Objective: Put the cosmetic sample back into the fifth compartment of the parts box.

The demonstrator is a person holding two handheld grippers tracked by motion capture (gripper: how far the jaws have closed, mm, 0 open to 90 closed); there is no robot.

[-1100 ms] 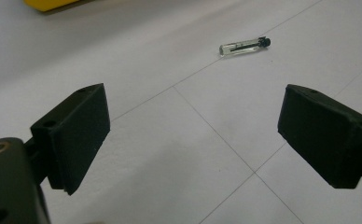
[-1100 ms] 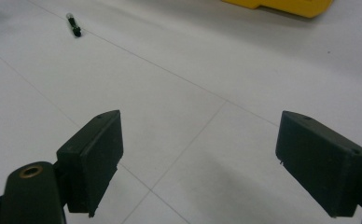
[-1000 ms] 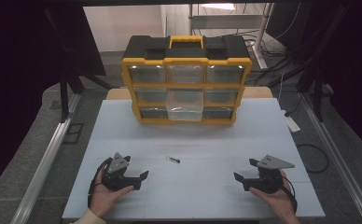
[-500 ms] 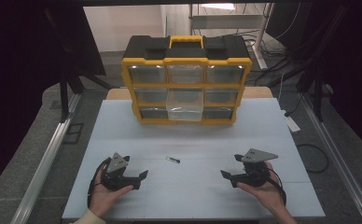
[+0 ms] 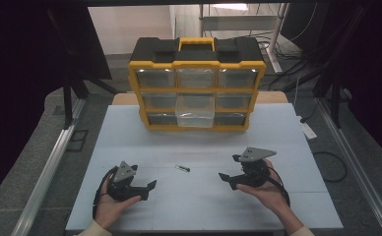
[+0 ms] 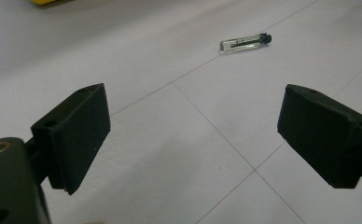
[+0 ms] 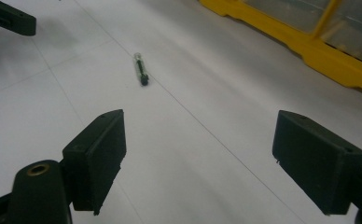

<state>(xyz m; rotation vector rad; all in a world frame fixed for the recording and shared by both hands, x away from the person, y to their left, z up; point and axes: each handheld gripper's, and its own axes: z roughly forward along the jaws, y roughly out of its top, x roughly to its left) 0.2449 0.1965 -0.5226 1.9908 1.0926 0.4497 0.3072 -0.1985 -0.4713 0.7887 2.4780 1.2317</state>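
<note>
Vial first: the small clear tube with a black cap lies flat on the white tabletop, between your two hands and a little nearer the left one, well in front of the yellow and black drawer organiser that stands at the far edge. Your left tool sits low at the near left, its jaws spread wide and holding nothing; in the left gripper view the vial lies ahead and to the right of the gap between the jaws, apart from both, with its black cap pointing to the right. Your right tool is at the near right, raised a little off the tabletop in your hand, its jaws likewise wide apart and empty, pointing toward the middle of the tabletop. In the right gripper view the vial lies beyond the left jaw, its cap end toward the camera, untouched; the organiser's yellow base runs across the upper right, and a jaw of your left tool shows at the top left corner. In the organiser's middle column, one clear drawer stands pulled out toward you, proud of its neighbours.
</note>
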